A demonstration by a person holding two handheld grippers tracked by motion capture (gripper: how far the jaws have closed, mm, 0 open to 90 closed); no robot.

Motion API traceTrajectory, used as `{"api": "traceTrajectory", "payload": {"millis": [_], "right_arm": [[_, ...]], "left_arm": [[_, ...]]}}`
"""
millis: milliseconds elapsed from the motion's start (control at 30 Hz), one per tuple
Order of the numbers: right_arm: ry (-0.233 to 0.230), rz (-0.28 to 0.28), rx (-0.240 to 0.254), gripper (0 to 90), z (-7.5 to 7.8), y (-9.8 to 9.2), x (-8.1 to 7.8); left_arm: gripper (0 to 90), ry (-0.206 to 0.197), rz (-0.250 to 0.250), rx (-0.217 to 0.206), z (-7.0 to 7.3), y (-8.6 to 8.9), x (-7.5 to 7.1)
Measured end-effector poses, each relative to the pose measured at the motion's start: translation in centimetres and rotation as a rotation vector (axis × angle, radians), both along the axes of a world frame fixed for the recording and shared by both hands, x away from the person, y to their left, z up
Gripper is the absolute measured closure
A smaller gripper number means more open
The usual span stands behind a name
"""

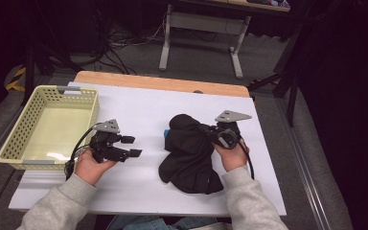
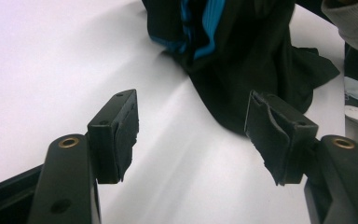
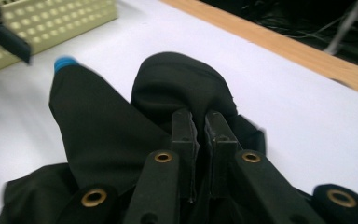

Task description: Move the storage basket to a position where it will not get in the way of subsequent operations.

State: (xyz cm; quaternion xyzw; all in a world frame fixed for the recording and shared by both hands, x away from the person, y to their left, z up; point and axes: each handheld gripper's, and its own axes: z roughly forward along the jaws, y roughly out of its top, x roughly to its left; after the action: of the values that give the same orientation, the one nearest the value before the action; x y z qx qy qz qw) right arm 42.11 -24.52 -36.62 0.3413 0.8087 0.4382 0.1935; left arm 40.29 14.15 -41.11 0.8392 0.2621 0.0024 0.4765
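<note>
One white surface (image 1: 139, 103) carries one cream basket (image 1: 17, 139) at its left edge and one black garment (image 1: 191, 153) with blue trim, lying crumpled well right of the basket. The right gripper (image 3: 198, 128) has its jaws clamped together on a fold of the garment. The left gripper (image 1: 130, 146), between basket and garment, waits with jaws apart and empty. The step looks like gathering the garment; next it likely needs lifting toward the basket.
</note>
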Motion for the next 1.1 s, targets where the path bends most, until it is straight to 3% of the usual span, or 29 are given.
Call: {"api": "traceTrajectory", "payload": {"millis": [367,600,733,833,933,1100], "right_arm": [[0.069,-0.164,0.096,84.5,-2.4,-8.6,0.6],[0.147,-0.275,0.04,83.8,-5.1,-11.4,0.9],[0.168,-0.32,0.014,77.9,-5.7,-11.8,0.5],[0.133,-0.332,0.018,64.4,-4.9,-11.7,-0.2],[0.043,-0.318,0.036,52.5,-3.3,-11.0,-1.4],[-0.008,-0.189,0.108,32.7,-0.8,-8.3,-2.3]], "left_arm": [[35.8,0.009,-0.029,0.016,-0.4,-1.0,-0.1],[35.7,0.015,-0.039,0.017,-0.5,-1.5,-0.1],[35.7,0.016,-0.054,0.022,-0.6,-1.9,-0.1],[35.7,0.011,-0.066,0.024,-0.6,-2.2,-0.2],[35.7,0.017,-0.072,0.024,-0.6,-2.5,-0.4],[35.6,0.021,-0.081,0.028,-0.7,-2.8,-0.4]]}}
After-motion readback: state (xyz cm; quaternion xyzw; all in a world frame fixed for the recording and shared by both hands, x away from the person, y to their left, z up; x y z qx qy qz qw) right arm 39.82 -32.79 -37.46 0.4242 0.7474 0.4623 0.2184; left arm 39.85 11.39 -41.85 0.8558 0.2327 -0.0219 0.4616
